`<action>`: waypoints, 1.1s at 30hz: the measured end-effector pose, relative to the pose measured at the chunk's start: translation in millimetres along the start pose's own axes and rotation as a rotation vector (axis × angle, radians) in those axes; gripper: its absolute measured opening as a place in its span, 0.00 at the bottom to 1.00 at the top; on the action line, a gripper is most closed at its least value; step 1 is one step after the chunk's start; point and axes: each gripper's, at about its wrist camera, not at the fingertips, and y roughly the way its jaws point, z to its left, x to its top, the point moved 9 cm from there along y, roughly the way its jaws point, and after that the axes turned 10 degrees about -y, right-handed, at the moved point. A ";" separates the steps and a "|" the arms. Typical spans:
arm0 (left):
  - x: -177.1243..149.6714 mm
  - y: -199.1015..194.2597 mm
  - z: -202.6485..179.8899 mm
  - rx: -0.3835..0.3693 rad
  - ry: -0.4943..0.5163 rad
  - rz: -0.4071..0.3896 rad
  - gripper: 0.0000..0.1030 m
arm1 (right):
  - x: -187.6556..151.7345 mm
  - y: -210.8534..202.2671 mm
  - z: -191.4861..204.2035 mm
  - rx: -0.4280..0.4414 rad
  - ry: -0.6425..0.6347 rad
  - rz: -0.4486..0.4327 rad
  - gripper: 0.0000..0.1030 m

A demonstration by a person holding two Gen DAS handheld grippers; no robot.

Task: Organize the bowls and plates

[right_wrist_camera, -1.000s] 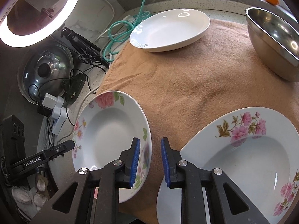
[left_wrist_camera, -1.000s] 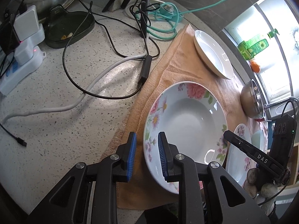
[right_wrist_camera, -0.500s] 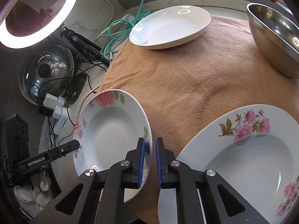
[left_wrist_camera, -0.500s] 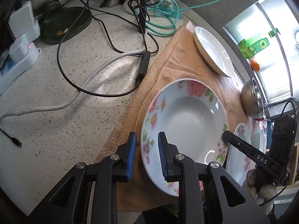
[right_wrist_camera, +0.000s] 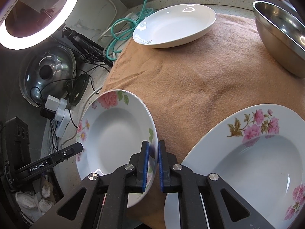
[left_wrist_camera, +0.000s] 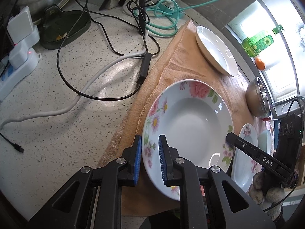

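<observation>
Barely begun: nothing is stacked. Lower centre, the right gripper (right_wrist_camera: 152, 164) is clamped on the floral plate (right_wrist_camera: 114, 133) rim, while the left gripper (left_wrist_camera: 150, 159) jaws are closing around its opposite rim. The second floral plate (right_wrist_camera: 247, 164), white plate (right_wrist_camera: 175, 24) and steel bowl (right_wrist_camera: 282, 34) lie apart on the cloth (right_wrist_camera: 190, 84).

Left gripper (left_wrist_camera: 149, 157) angled steeply downward, its blue pads straddling a rim, jaws closing. Right gripper (right_wrist_camera: 152, 165) likewise pitched downward, jaws clamped on the opposite rim. A gloved hand (left_wrist_camera: 266, 190) holds the right gripper.

Black claw (left_wrist_camera: 149, 160), blue pads, perhaps grey gloves.
</observation>
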 end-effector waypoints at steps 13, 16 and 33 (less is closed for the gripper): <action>0.7 -4.7 -1.5 -0.001 -0.003 -0.017 0.15 | -3.6 -3.8 0.8 -0.001 0.002 -0.007 0.08; 1.0 -6.9 -2.5 0.000 0.002 -0.023 0.15 | -3.3 -6.1 2.0 -0.005 -0.004 -0.014 0.08; 2.1 -19.6 -33.5 -0.039 0.054 -0.045 0.15 | -0.3 -45.1 -8.3 -0.013 0.026 -0.089 0.08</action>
